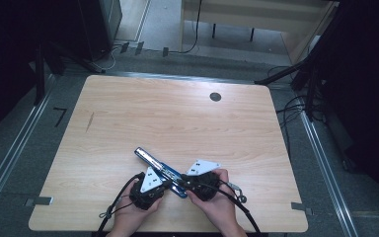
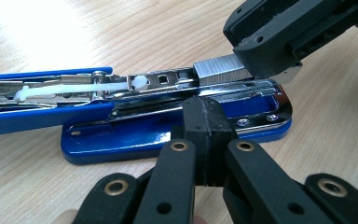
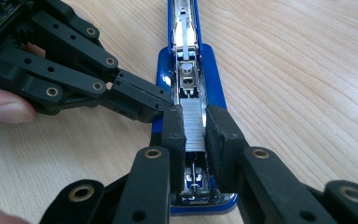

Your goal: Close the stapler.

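Observation:
A blue stapler (image 1: 154, 165) lies swung open flat on the wooden table (image 1: 177, 113), near its front edge. Its metal magazine channel (image 2: 163, 81) faces up. My right gripper (image 3: 195, 127) is shut on a silver strip of staples (image 3: 193, 116), held lengthwise just over the front end of the channel. In the left gripper view the staple strip (image 2: 216, 70) sticks out from under the right gripper (image 2: 265, 58). My left gripper (image 2: 208, 109) is shut with nothing between its jaws. Its tip rests against the side of the stapler's blue base (image 2: 135, 142), beside the strip.
Both hands come in from the table's front edge, close together at the stapler. A round dark grommet (image 1: 215, 97) sits near the table's far edge. Cables trail from both grippers toward the front edge.

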